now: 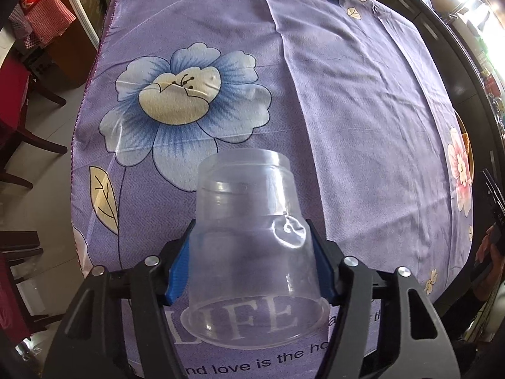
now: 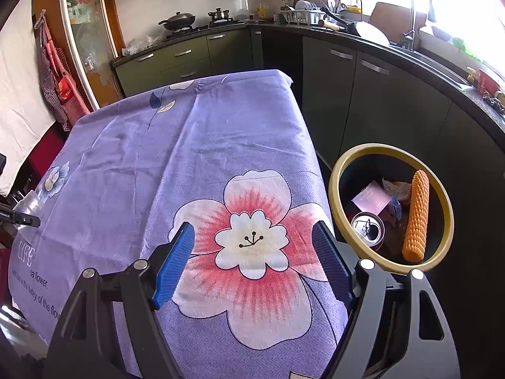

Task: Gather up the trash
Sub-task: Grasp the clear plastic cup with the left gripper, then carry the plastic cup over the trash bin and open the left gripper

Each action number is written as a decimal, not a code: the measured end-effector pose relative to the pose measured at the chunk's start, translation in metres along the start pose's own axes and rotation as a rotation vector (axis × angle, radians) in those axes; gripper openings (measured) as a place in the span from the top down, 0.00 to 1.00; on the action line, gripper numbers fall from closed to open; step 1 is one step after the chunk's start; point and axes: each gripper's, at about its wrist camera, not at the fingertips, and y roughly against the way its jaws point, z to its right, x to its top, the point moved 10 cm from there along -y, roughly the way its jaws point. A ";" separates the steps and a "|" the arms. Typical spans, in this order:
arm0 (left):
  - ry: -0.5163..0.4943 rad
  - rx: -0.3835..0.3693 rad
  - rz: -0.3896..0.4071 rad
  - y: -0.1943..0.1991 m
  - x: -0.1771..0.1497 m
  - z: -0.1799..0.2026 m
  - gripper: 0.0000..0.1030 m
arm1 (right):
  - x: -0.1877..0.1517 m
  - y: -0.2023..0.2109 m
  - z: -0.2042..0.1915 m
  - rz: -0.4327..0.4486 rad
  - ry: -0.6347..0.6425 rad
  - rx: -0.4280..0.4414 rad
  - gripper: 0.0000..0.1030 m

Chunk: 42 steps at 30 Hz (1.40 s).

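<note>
My left gripper (image 1: 252, 237) is shut on a clear plastic cup (image 1: 252, 221), dented on its right side, with its open mouth toward the camera, above the purple flowered tablecloth (image 1: 347, 94). The cup also shows at the far left of the right wrist view (image 2: 30, 203). My right gripper (image 2: 254, 237) is open and empty over the pink flower at the cloth's right edge (image 2: 221, 142). A round bin with a tan rim (image 2: 334, 170) stands on the floor to the right; it holds a can (image 2: 367, 229), a pink carton (image 2: 371, 199) and an orange corn-cob-shaped thing (image 2: 416, 218).
Dark kitchen cabinets (image 2: 363, 94) and a counter with a sink run along the right and back. Dark wooden chairs (image 1: 19, 126) stand left of the table. The bin sits close against the table's right edge.
</note>
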 end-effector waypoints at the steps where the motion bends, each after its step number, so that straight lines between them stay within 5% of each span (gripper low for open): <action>1: -0.001 -0.001 0.003 0.000 0.000 0.002 0.42 | 0.000 -0.001 0.001 -0.002 -0.002 0.002 0.26; 8: -0.087 -0.026 0.078 0.024 0.006 0.032 0.43 | -0.002 0.000 0.002 -0.001 -0.011 0.009 0.26; 19: -0.364 -0.029 0.302 0.062 0.058 0.169 0.43 | -0.005 0.026 0.036 0.043 -0.073 -0.025 0.26; 32: -0.694 -0.163 0.302 0.007 0.107 0.414 0.43 | -0.041 0.071 0.163 0.069 -0.284 -0.159 0.26; 42: -0.812 -0.241 0.228 -0.054 0.116 0.561 0.42 | -0.068 0.083 0.218 0.060 -0.382 -0.197 0.26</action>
